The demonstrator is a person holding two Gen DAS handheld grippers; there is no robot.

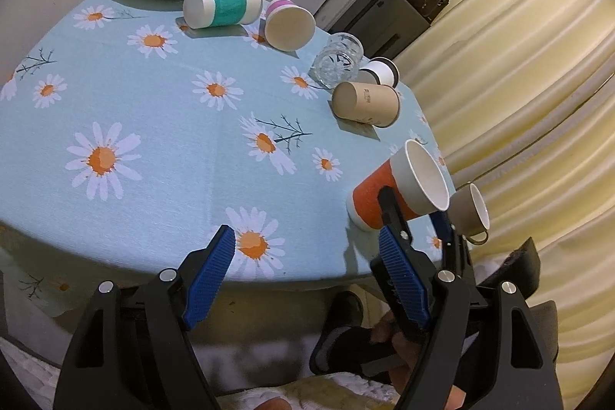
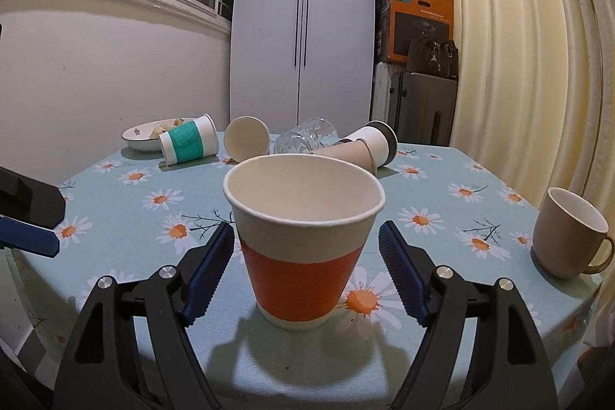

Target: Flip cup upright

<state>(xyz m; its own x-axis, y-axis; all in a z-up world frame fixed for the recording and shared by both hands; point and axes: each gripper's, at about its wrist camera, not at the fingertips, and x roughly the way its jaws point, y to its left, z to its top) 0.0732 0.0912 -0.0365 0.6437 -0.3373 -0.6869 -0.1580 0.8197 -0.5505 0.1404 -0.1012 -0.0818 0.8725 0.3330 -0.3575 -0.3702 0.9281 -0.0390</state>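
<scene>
Right gripper (image 2: 306, 248): spread wide, one blue pad on each side of the orange cup, neither pad touching its wall in the right wrist view.
Right gripper, seen from the left wrist (image 1: 413, 214): black finger crossing in front of the cup's orange band; contact could not be told from there.
Left gripper (image 1: 307, 248): spread wide, holding nothing, hovering over the near edge of the table.
Orange cup (image 2: 303, 237): stood upright on its base between the right gripper's fingers, mouth up, white band above the orange one.
Table (image 2: 127, 218): covered in a light blue cloth printed with daisies, beneath both grippers.
Beige mug (image 2: 569, 233): upright, off to the right of the right gripper, handle turned outward, apart from the orange cup.
Teal-banded cup (image 2: 184, 141): lay on its side, ahead and to the left of the right gripper.
Plain white cup (image 2: 246, 137): on its side ahead of the gripper, just right of the teal-banded cup.
Glass (image 2: 307, 137): tipped over, straight ahead beyond the orange cup.
Tan cup (image 1: 365, 102): on its side, ahead and right of the left gripper, beside the glass.
White cup with dark rim (image 2: 374, 141): on its side, ahead and slightly right, touching or nearly touching the tan cup.
Bowl (image 2: 134, 137): far ahead on the left, holding pale lumps of food, just behind the teal-banded cup.
</scene>
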